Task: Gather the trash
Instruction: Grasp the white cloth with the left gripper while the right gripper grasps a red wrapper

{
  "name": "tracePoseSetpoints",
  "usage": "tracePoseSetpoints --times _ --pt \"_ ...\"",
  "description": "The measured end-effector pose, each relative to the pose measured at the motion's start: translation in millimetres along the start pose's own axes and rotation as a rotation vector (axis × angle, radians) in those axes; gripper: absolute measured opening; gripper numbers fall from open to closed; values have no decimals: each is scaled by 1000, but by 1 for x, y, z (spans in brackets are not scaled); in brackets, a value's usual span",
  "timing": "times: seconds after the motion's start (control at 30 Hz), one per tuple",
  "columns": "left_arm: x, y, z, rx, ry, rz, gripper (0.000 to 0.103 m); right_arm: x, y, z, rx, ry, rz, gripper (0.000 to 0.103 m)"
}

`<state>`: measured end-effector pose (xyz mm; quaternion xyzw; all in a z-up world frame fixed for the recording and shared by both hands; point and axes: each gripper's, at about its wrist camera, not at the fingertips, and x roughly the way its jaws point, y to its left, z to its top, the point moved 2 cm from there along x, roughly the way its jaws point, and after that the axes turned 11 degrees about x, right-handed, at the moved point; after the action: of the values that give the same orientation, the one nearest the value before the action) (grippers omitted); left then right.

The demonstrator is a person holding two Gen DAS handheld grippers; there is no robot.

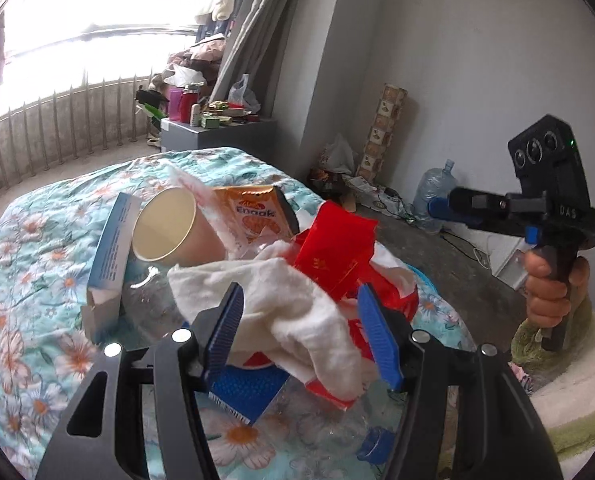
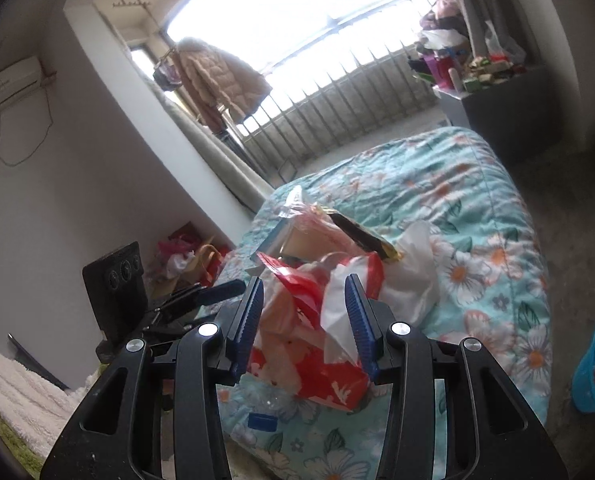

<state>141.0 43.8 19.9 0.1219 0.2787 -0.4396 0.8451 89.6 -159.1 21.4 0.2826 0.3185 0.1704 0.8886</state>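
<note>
1. Left wrist view: the left gripper (image 1: 299, 330) is hanging over the trash pile on the floral quilt (image 1: 29, 320), jaws apart. A white crumpled tissue (image 1: 297, 304) is draping between them, and I cannot tell whether the pads are pressing it. Beyond it a paper cup (image 1: 169, 228) is lying, with an orange snack packet (image 1: 253, 212) behind.

2. Right wrist view: the right gripper (image 2: 305, 320) is standing with jaws apart around the red-and-white plastic bag (image 2: 317, 364); no squeeze is showing. We're at the gathering step, I'd say. Next: closing on the bag's loose rim.
</note>
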Motion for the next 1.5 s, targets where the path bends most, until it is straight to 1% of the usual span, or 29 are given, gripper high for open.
tracePoseSetpoints --times 0.03,0.17,0.27,0.37,0.4,0.43,0.47,0.5,0.57,0.6,0.7,0.77,0.8,0.87,0.97,1.07,1.2,1.3,1.37,1.5 --pt "0 -2 -4 -8 6 38 58 8 6 4 -19 19 -18 42" --pt "1 -15 -12 21 -2 112 58 40 26 14 -92 105 -45 37" --pt "1 -23 -15 46 -6 130 58 59 39 12 -163 159 -95 34" --pt "9 -23 -11 39 1 124 58 75 42 10 -197 206 -150 27" --pt "13 -23 -10 39 12 126 58 80 41 9 -202 223 -166 23" --pt "16 -23 -8 43 25 137 58 85 40 8 -203 239 -184 18" --pt "20 -24 -7 53 39 157 58 86 38 7 -201 250 -198 17" --pt "23 -24 -6 68 53 182 58 88 38 7 -200 254 -211 15" --pt "26 -23 -6 81 72 211 54 87 36 8 -197 245 -229 11" --pt "27 -22 -7 74 79 213 53 86 37 9 -193 240 -232 7" --pt "25 -16 -9 34 89 209 44 82 38 10 -183 224 -238 4" --pt "20 -11 -9 7 84 209 31 81 38 10 -176 214 -236 3" --pt "17 -10 -9 -5 76 209 28 80 38 10 -171 207 -233 3" --pt "9 -6 -7 -24 55 217 15 77 38 10 -161 190 -231 2" --pt "-3 0 -3 -61 15 219 6 73 39 13 -147 161 -226 1" --pt "-17 5 4 -99 -33 208 4 66 41 15 -142 129 -221 1" --pt "-40 5 16 -108 -112 204 4 57 45 18 -131 89 -204 1" --pt "-57 1 25 -100 -173 190 4 49 47 21 -117 60 -185 1" --pt "-67 -1 32 -94 -223 163 4 43 50 24 -109 33 -167 1" --pt "-86 -6 48 -69 -306 153 4 24 56 31 -99 -27 -142 1"
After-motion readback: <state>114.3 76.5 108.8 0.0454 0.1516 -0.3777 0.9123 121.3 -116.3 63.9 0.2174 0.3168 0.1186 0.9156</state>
